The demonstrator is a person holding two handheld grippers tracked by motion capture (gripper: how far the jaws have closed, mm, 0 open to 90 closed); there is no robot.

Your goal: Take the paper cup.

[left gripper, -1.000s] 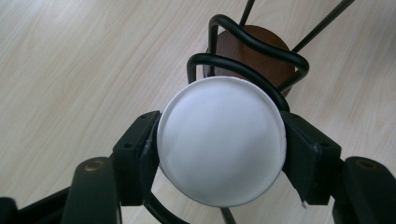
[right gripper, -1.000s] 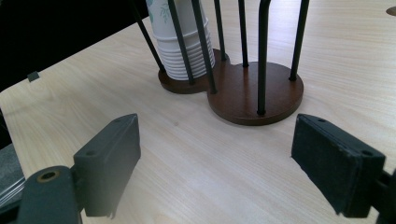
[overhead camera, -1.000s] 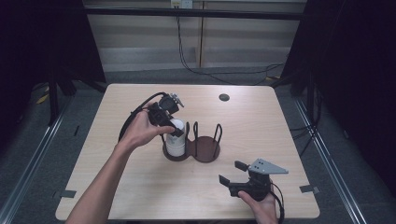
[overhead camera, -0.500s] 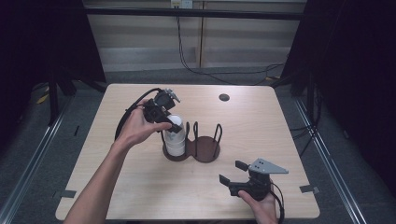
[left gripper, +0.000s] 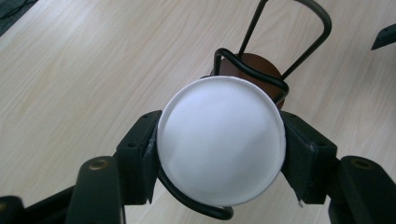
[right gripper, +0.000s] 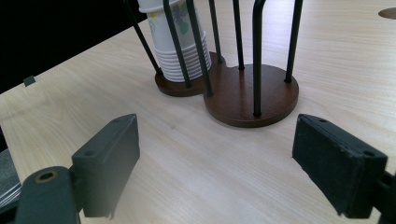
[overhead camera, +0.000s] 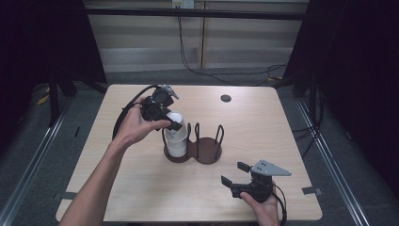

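Nearest the person, the right gripper [overhead camera: 237, 175] rests low over the table [overhead camera: 291, 141] with jaws spread wide and empty, apparently held in reserve. Beyond it stands the two-bay wire cup holder [overhead camera: 207, 150]; its left bay confines a stack of paper cups [right gripper: 180, 56] upright. Above that stack, the left gripper [left gripper: 219, 154] clamps the top cup [left gripper: 220, 144] by its sides, having just closed on it, seemingly to lift it free.

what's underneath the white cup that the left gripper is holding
Beneath the top cup, held by the left gripper, more nested paper cups sit in the wire holder. The holder's base below them is covered.
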